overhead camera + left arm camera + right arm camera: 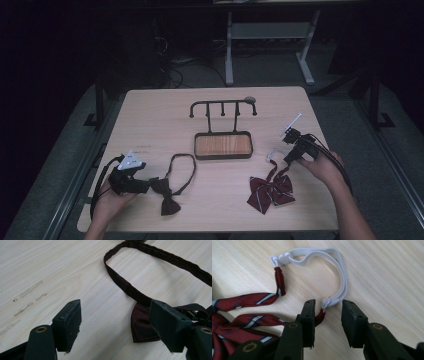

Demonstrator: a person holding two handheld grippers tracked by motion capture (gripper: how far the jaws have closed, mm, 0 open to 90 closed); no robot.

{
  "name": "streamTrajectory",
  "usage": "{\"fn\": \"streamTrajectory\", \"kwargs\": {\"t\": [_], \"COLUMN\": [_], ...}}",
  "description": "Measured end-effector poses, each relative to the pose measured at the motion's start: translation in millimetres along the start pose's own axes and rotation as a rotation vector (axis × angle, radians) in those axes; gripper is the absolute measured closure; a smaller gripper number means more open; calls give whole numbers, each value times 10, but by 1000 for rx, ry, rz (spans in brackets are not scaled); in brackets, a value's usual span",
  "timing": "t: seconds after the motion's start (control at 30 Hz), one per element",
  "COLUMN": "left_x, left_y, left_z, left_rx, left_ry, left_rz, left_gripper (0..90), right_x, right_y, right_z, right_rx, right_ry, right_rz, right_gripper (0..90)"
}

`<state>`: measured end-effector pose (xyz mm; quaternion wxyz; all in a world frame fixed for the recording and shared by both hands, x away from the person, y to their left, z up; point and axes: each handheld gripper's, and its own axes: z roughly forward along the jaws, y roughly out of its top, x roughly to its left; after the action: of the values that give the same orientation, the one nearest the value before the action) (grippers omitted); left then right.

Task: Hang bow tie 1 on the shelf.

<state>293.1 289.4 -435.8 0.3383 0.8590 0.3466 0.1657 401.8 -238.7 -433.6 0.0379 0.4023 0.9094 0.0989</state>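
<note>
Your right claw [328,315] half-narrowed around white elastic loop [337,272] of red striped bow tie [270,192], not gripping; left claw [116,325] wide; hanging on far black rack [223,107] remains.

Wooden table [150,115] bears rack [223,135], two bow ties [170,192] [271,190].

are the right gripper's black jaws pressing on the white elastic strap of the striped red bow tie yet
Apart. In the right gripper view, the right gripper straddles the white elastic strap, with bare table visible beside each pad.
</note>
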Motion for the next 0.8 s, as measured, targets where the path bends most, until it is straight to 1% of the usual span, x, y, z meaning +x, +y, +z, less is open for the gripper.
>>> {"fn": "streamTrajectory", "kwargs": {"t": [0.23, 0.3, 0.4, 0.43, 0.5, 0.73, 0.8], "left_x": [6, 6, 7, 7, 8, 8, 8], "left_y": [1, 1, 1, 0, 0, 1, 1], "left_z": [-11, -13, -15, -17, -18, -16, -17], "left_rx": [2, 3, -2, -5, -5, -5, -4], "left_ry": [1, 1, 3, 3, 3, 3, 3], "left_rz": [1, 2, 0, -1, -2, -2, -2], "left_gripper": [268, 268, 268, 268, 268, 268, 268], "right_x": [27, 41, 52, 57, 71, 94, 106], "right_y": [35, 45, 55, 59, 65, 81, 86], "right_z": [40, 48, 55, 54, 51, 72, 77], "right_rx": [21, 33, 34, 35, 33, 45, 50], "right_ry": [-5, -9, -13, -17, -28, -44, -44], "right_rz": [-6, -13, -17, -25, -29, -34, -39], "right_gripper": [671, 698, 725, 738, 746, 771, 800]}}
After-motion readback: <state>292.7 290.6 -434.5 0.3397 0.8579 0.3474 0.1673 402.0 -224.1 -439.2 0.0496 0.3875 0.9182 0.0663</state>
